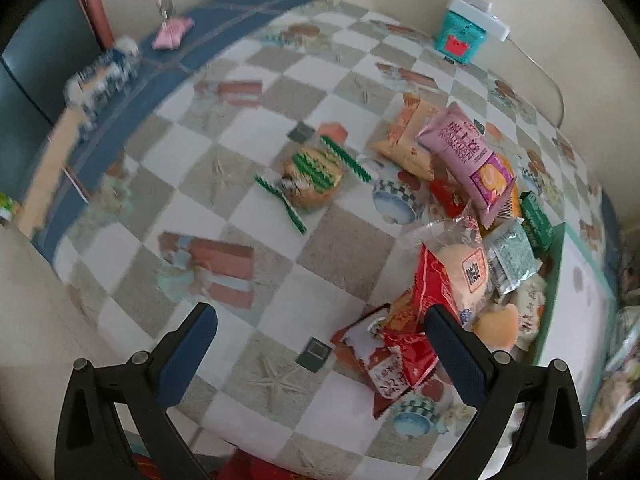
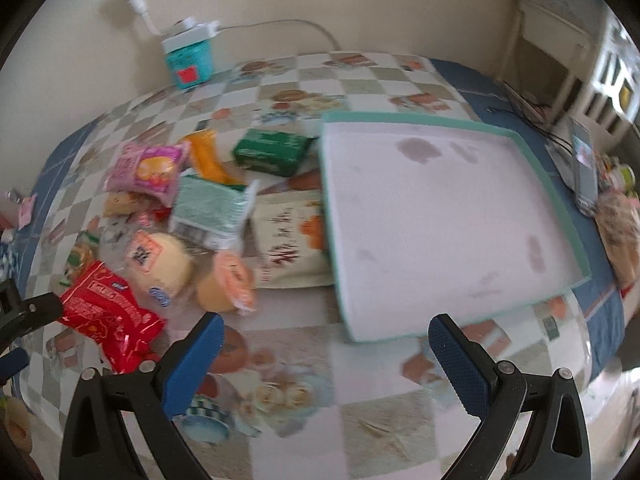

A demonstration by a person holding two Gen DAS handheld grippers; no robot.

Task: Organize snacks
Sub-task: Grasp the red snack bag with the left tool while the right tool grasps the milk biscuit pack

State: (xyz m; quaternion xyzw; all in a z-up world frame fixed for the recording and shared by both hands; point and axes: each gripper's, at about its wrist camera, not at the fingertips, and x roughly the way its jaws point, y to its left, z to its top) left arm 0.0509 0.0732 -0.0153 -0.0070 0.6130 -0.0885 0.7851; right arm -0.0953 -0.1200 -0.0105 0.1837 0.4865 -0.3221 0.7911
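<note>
My left gripper (image 1: pixel 320 344) and right gripper (image 2: pixel 326 354) hover with jaws spread wide, holding nothing. The snack pile (image 1: pixel 452 240) lies ahead-right of the left jaws; the empty tray (image 2: pixel 440 216) lies ahead of the right. Sorting looks unstarted; next, I'd grasp the red packet (image 1: pixel 404 344).

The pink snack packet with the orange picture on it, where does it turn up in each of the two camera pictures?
Left wrist view: pink snack packet lies right of centre, atop the snack pile.
Right wrist view: pink snack packet lies at the left, beside an orange packet.
Shared landmark: the teal box by the wall.
</note>
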